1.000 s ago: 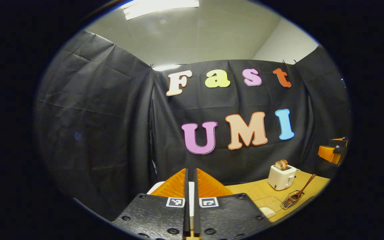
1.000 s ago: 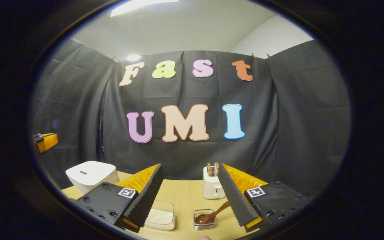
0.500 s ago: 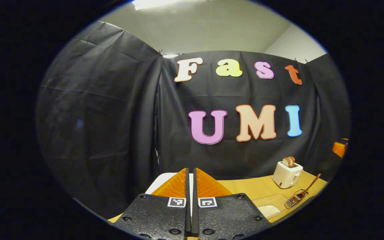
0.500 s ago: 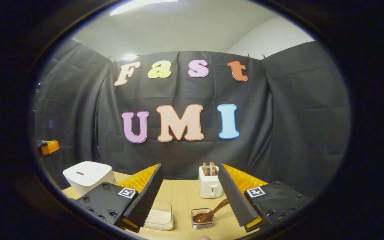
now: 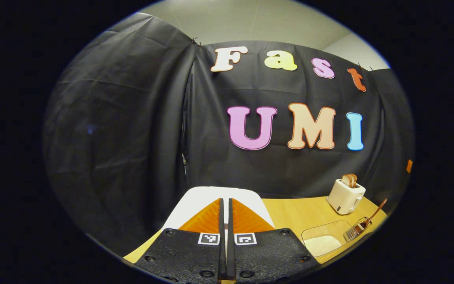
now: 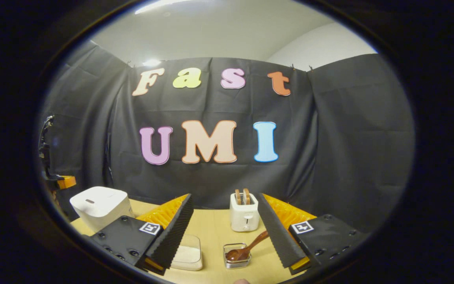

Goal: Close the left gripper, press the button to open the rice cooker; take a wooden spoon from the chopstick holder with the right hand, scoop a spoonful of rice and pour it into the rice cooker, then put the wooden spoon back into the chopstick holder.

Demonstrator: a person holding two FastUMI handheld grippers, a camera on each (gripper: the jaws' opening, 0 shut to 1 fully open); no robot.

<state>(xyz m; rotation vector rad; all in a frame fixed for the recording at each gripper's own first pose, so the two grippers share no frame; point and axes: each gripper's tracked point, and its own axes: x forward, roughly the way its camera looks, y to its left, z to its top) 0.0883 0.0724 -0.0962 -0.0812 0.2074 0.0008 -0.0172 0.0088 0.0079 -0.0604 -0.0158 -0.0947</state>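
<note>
One wooden spoon bowl-down in chopstick holder, handle leaning right, right tongs apart (left tongs together).

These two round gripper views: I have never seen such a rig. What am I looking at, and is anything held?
A person holds a two-finger gripper in each hand; a camera rides on each, looking along its fingers. In the left gripper view, the left gripper is shut, empty, above the closed white rice cooker. In the right gripper view, the right gripper is open and holds nothing. On the wooden table stand the rice cooker, a clear container of rice, a toaster with bread, and a wire chopstick holder with the wooden spoon resting in it.
</note>
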